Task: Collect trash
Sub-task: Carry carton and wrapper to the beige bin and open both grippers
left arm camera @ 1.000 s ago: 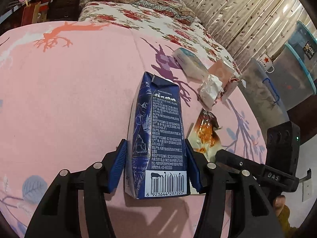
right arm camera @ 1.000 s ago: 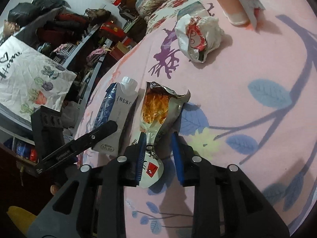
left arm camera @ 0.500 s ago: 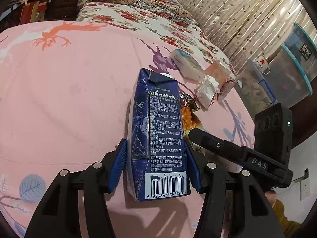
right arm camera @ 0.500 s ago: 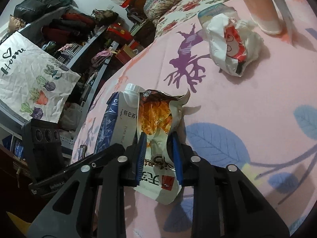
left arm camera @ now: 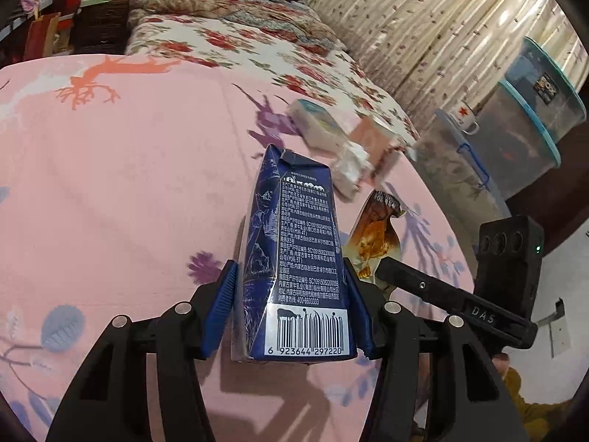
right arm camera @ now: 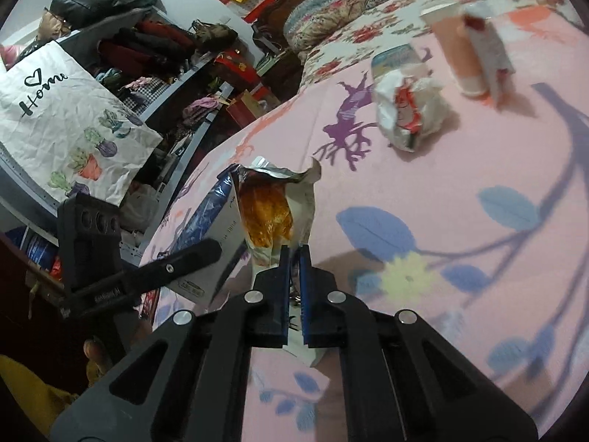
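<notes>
Dim indoor light, hard shadows on the pink bedsheet point(left arm camera: 110, 184) under each gripper; far trash motion-blurred, heavy fisheye bend, black vignetted corners

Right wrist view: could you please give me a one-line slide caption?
Right gripper shut on an opened snack bag above the pink bedspread, crumpled wrapper beyond.

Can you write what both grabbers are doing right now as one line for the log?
left gripper: shut on blue milk carton | right gripper: jaws shut on torn snack bag | still on pink bedspread: crumpled wrapper
</notes>
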The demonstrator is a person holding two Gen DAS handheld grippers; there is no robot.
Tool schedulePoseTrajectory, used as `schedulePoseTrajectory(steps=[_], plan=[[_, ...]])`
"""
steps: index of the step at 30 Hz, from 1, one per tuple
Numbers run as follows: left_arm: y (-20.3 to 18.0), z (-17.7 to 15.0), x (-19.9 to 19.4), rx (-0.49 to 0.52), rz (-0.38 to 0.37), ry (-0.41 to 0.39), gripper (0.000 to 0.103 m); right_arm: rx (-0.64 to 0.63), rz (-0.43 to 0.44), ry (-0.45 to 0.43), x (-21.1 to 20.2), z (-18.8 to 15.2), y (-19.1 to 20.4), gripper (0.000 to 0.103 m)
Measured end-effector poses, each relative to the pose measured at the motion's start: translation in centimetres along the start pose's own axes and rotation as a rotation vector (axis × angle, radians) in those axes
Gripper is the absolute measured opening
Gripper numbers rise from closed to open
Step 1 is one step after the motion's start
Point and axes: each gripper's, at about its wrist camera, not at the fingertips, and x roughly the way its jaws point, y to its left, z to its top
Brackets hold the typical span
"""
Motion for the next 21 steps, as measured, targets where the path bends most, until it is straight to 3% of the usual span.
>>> schedulePoseTrajectory(steps=[8, 15, 21], plan=[[-4.3, -0.4, 2.1, 0.072, -0.022, 0.077, 0.051, 0.106, -0.017, -0.112, -5.5, -1.1, -4.1, 0.007], [-12.8, 0.6, 6.6, 0.269, -0.058, 0.145, 0.047, 0.235, -0.105, -0.253, -12.0, -1.7, -10.4, 0.007], [-20.1, 2.1, 11.9, 0.355, -0.128, 0.229, 0.046, 0.343, -0.179, -0.411, -19.9, -2.7, -16.2, 0.007]])
